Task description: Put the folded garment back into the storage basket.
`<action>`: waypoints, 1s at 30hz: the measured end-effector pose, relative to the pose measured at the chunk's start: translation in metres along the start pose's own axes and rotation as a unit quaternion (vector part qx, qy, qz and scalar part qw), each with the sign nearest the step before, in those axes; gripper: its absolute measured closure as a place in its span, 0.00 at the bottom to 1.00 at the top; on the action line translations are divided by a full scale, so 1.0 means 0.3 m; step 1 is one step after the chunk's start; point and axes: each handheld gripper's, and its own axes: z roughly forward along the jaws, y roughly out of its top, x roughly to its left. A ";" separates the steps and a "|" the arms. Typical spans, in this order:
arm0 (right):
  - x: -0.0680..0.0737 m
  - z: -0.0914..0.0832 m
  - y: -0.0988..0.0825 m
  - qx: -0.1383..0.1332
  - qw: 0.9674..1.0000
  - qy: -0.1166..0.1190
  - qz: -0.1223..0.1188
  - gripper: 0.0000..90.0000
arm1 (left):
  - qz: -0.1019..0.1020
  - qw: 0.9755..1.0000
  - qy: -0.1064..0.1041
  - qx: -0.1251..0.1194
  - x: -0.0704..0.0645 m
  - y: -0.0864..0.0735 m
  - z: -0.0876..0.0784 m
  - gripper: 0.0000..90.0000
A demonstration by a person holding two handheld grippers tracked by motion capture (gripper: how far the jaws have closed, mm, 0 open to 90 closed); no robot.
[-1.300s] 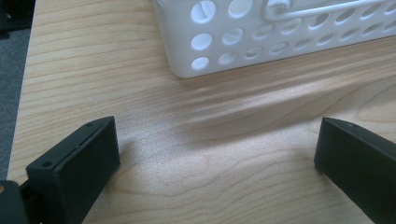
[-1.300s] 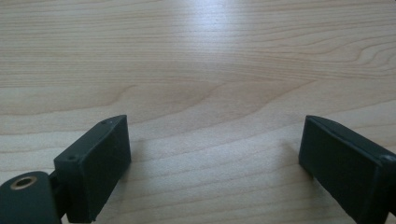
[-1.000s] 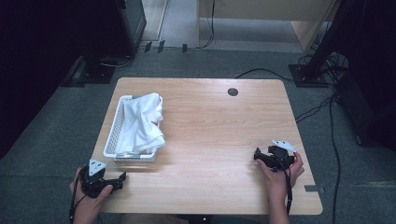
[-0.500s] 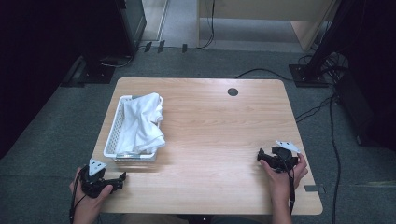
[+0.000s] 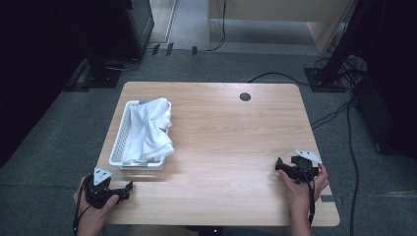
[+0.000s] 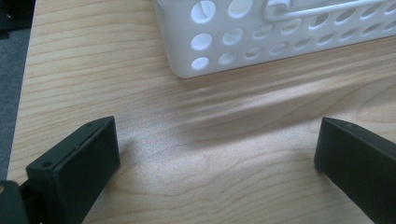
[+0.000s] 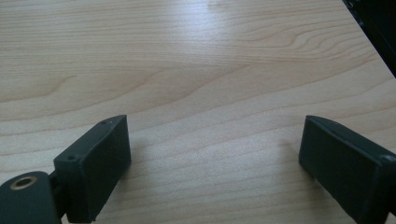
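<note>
near the front edge of the wooden table (image 5: 231,128), the left gripper (image 5: 129,186) and right gripper (image 5: 279,163) both sit with jaws spread wide, holding nothing. just beyond the left one, a white perforated basket (image 5: 118,147) (long axis running front to back) holds a rumpled white cloth (image 5: 150,130); a dark round grommet (image 5: 245,97) lies toward the far edge.

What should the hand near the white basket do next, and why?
Probably move the left gripper forward toward the white cloth in the basket. Its jaws stand wide open with nothing between them, and the basket sits just ahead of it.
</note>
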 end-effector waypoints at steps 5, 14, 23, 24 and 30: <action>-0.012 -0.003 -0.003 0.000 1.000 0.000 0.000 0.09 | 0.000 1.000 0.000 0.000 0.000 0.000 0.000 0.00; -0.029 -0.008 -0.007 0.002 1.000 0.000 0.001 0.07 | 0.000 1.000 0.000 0.000 0.000 0.000 0.000 0.00; -0.058 -0.016 -0.015 0.002 1.000 -0.003 0.003 0.07 | 0.000 1.000 0.000 0.000 0.000 0.000 0.000 0.00; -0.063 -0.018 -0.016 0.003 1.000 -0.005 0.004 0.07 | 0.000 1.000 0.000 0.000 0.000 0.000 0.000 0.00; -0.088 -0.025 -0.022 0.002 1.000 -0.008 0.008 0.07 | 0.000 1.000 0.000 0.000 0.000 0.000 0.000 0.00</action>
